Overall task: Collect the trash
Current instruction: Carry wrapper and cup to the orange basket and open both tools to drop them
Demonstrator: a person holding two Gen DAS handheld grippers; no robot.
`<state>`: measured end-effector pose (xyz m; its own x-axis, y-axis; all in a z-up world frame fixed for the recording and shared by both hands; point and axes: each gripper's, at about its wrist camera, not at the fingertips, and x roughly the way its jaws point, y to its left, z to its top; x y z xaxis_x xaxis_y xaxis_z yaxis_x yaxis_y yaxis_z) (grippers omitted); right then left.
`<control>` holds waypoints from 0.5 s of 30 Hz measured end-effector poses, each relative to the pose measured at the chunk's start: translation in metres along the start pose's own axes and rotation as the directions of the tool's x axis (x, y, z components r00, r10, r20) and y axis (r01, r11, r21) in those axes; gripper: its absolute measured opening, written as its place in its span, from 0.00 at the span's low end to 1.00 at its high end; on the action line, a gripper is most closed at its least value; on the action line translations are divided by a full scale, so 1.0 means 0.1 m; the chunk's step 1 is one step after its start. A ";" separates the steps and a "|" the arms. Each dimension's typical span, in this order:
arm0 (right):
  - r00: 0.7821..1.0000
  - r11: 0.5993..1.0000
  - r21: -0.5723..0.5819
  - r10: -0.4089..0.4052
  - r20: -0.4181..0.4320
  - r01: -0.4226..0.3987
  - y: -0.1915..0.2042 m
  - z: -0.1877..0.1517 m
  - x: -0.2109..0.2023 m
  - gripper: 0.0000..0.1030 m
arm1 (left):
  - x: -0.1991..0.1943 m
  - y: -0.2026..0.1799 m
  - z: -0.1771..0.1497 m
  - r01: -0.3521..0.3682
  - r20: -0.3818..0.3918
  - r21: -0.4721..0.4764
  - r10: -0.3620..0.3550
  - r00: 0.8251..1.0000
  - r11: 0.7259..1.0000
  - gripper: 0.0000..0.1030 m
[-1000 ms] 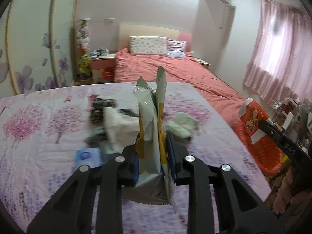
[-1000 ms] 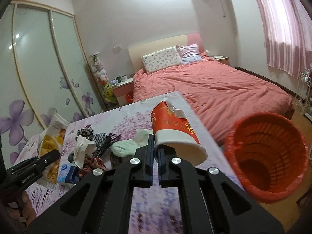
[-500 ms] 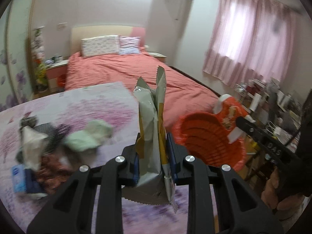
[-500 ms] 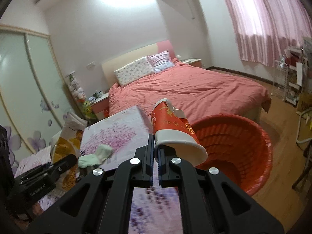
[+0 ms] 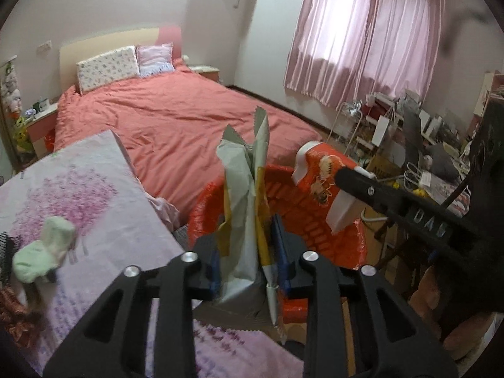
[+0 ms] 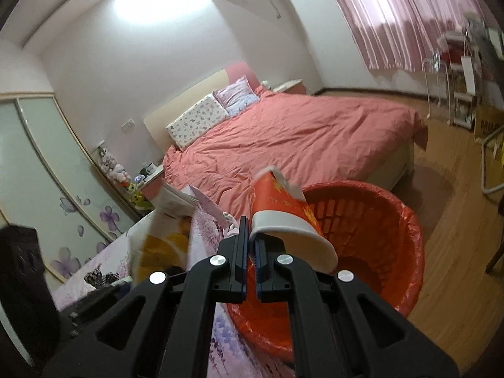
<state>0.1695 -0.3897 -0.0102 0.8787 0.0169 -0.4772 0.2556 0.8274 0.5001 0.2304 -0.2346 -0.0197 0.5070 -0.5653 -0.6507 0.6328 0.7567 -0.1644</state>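
My left gripper (image 5: 247, 245) is shut on an upright silver and yellow snack bag (image 5: 245, 195), held over the near rim of the orange waste basket (image 5: 283, 201). My right gripper (image 6: 249, 245) is shut on the rim of a red and white paper cup (image 6: 283, 217), held tilted over the same basket (image 6: 371, 236). In the left wrist view the cup (image 5: 324, 176) and the right gripper's finger (image 5: 393, 201) hang above the basket's right side. The snack bag also shows in the right wrist view (image 6: 163, 230).
A table with a pink floral cloth (image 5: 63, 195) holds a pale green sock (image 5: 41, 252) and other clothes at the left edge. A bed with a coral cover (image 5: 176, 119) lies behind. A cluttered rack (image 5: 393, 126) stands at the right by pink curtains.
Both grippers have swung right from the table to above the orange basket, carrying the bag and the cup. The basket now lies directly beneath both.
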 end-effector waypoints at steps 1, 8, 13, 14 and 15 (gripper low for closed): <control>1.000 1.000 0.026 0.010 -0.016 -0.010 -0.06 0.01 0.06 0.07 | 0.06 -0.01 -0.01 0.000 -0.008 -0.004 0.000 1.000 1.000 0.32; 0.999 0.997 0.082 -0.003 -0.032 0.006 -0.23 -0.02 0.10 0.25 | 0.33 0.09 -0.03 -0.035 -0.059 -0.009 0.034 0.998 0.999 0.42; 0.999 0.997 0.075 -0.033 -0.027 0.035 -0.18 -0.03 0.04 0.29 | 0.25 0.25 -0.06 -0.066 -0.062 -0.040 0.064 0.996 0.997 0.46; 0.999 0.997 0.066 -0.038 -0.024 0.039 -0.18 0.00 0.03 0.29 | 0.20 0.32 -0.09 -0.080 -0.058 -0.050 0.077 0.995 0.996 0.48; 0.999 0.998 0.052 -0.045 -0.020 0.046 -0.14 -0.02 0.00 0.29 | 0.15 0.33 -0.10 -0.091 -0.053 -0.055 0.088 0.995 0.994 0.51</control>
<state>0.1656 -0.4001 -0.0184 0.8579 -0.0090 -0.5138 0.3164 0.7972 0.5142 0.2534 -0.2146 -0.0421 0.5291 -0.4785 -0.7008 0.5506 0.8220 -0.1454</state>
